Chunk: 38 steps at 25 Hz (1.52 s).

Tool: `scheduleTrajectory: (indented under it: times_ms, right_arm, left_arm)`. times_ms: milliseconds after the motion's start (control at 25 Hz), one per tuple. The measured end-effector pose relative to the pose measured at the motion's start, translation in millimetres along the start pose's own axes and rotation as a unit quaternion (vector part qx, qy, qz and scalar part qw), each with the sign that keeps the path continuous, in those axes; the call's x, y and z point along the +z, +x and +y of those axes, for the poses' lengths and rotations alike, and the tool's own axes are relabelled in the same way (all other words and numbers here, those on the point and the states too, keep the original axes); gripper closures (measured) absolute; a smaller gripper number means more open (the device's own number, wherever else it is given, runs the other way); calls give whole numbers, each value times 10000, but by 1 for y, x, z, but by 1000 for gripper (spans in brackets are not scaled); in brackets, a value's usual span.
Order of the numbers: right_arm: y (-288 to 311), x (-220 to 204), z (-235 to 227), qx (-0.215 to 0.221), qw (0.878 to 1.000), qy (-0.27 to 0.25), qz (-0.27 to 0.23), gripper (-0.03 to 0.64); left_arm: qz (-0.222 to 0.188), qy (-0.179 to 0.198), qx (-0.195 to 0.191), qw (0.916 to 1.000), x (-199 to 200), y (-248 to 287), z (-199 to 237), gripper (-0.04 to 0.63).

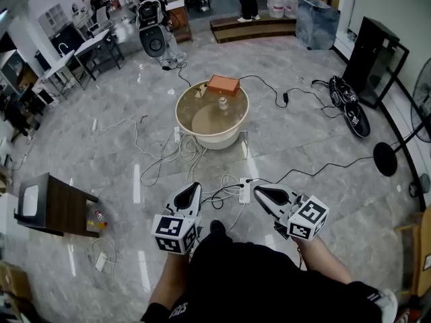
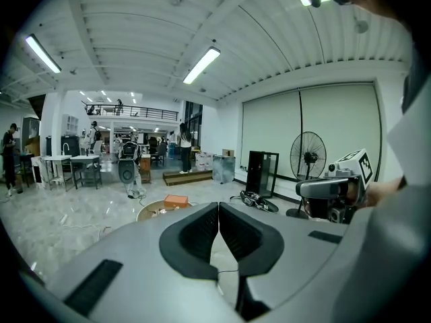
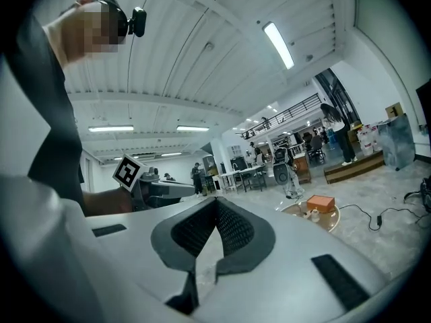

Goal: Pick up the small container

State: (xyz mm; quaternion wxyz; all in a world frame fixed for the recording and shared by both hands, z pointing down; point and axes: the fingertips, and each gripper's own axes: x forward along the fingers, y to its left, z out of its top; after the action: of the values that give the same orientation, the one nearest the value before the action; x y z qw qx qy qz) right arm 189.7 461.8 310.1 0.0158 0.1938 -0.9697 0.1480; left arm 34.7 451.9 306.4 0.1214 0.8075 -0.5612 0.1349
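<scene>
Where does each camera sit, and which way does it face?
Head view: on the person's head, steeply down at the round table; shows forearms, left gripper, right gripper.
Left gripper view: on the left gripper, along its shut jaws; shows the right gripper.
Right gripper view: on the right gripper, along its shut jaws; shows the left gripper.
Shared: all three see the orange box on the table.

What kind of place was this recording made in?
Most likely a large robotics lab or workshop hall: loose cables trail across the polished floor, workbenches with equipment stand at the far left, and a railed mezzanine walkway runs along the back.
</scene>
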Motion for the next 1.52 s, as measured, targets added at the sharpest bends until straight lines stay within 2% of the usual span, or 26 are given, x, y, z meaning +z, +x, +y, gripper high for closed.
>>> scheduleTrajectory:
  times_ms: [400, 760, 1080, 1280, 1520]
  right_arm:
    - [37, -5, -34, -244, 9993, 92, 265, 603]
    - [138, 19, -73, -223, 9989, 60, 401, 603]
    - [224, 29, -100, -334, 9982, 120, 483, 603]
    - [267, 34, -108, -418, 9982, 157, 388, 603]
    - [288, 29, -120, -550, 9970, 247, 486, 603]
  left_arm:
    - [-21, -180, -228, 9996, 2, 44, 40, 576]
    - [-139, -170, -262, 9994, 28, 91, 131, 576]
    - [-118, -205, -498, 9985, 39, 126, 209, 575]
    - [-58, -146, -729, 9972, 38, 143, 242, 576]
    - [-12, -194, -795, 9966, 37, 158, 269, 576]
